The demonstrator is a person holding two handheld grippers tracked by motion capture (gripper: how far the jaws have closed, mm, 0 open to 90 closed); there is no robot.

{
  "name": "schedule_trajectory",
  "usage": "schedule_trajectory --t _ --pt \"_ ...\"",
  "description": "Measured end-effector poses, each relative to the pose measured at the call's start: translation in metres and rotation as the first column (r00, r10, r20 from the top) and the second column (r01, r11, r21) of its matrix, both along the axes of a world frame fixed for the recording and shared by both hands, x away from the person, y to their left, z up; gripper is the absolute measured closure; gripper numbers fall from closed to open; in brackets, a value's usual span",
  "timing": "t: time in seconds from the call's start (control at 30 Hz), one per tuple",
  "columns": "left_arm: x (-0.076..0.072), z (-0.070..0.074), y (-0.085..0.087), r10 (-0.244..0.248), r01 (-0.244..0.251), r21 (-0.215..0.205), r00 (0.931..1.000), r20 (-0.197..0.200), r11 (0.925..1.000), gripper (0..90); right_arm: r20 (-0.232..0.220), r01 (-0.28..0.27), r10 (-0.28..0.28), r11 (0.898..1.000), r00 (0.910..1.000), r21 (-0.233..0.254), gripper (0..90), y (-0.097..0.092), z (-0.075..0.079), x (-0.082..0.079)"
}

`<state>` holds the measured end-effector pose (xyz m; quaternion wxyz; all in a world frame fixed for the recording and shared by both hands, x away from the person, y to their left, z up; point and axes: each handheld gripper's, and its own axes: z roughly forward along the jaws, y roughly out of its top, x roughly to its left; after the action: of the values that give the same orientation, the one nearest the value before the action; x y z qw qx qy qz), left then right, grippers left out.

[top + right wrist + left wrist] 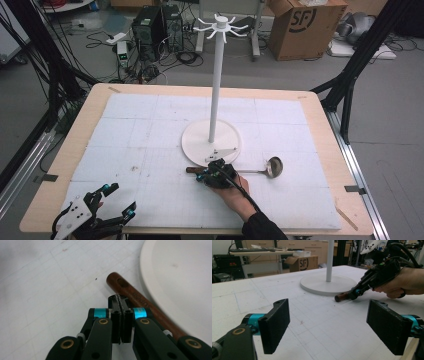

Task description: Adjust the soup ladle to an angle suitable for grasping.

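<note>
Ladle (pixel 260 170): we find it flat on the mat, just before the stand base (pixel 200 142); long axis left-right, bowl rightward
Right gripper (pixel 121 305): 2 jaws pressed together, empty, above the wooden handle (pixel 132 293)
Left gripper (pixel 328 322): jaws wide apart, well clear; right nearer

The ladle (pixel 250 170) has a polished metal bowl and thin metal shaft at about three o'clock from the stand's base, and a dark brown wooden handle (pixel 140 302), smooth with a slight sheen. The stand (pixel 215 90) looks like matt white painted metal or plastic; which one cannot be told. The worktop (pixel 320 120) has a pale wood edge and is covered by a white, slightly rough, foam-like sheet (pixel 150 150) with faint grid lines. The fingers (pixel 275 325) of the left gripper (pixel 332 327) are matt black with finely ribbed faces, beside glossy teal metal collars. At one o'clock stands a brown cardboard box (pixel 305 25).
</note>
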<state>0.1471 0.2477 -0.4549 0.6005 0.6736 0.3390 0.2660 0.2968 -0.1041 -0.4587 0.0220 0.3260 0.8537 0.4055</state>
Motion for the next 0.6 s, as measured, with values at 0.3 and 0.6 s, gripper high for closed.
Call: schedule_trajectory --t 0.3,0.6 --pt "0.0 0.0 0.001 0.002 -0.002 -0.005 1.0 0.0 1.0 19.4 0.003 0.006 -0.006 1.0 1.0 -0.007 90.0 0.001 0.002 0.001" --pt "0.0 0.0 0.001 0.001 -0.001 -0.001 1.0 0.002 1.0 19.4 0.025 0.027 -0.028 0.999 0.9993 0.045 90.0 -0.022 0.012 -0.014"
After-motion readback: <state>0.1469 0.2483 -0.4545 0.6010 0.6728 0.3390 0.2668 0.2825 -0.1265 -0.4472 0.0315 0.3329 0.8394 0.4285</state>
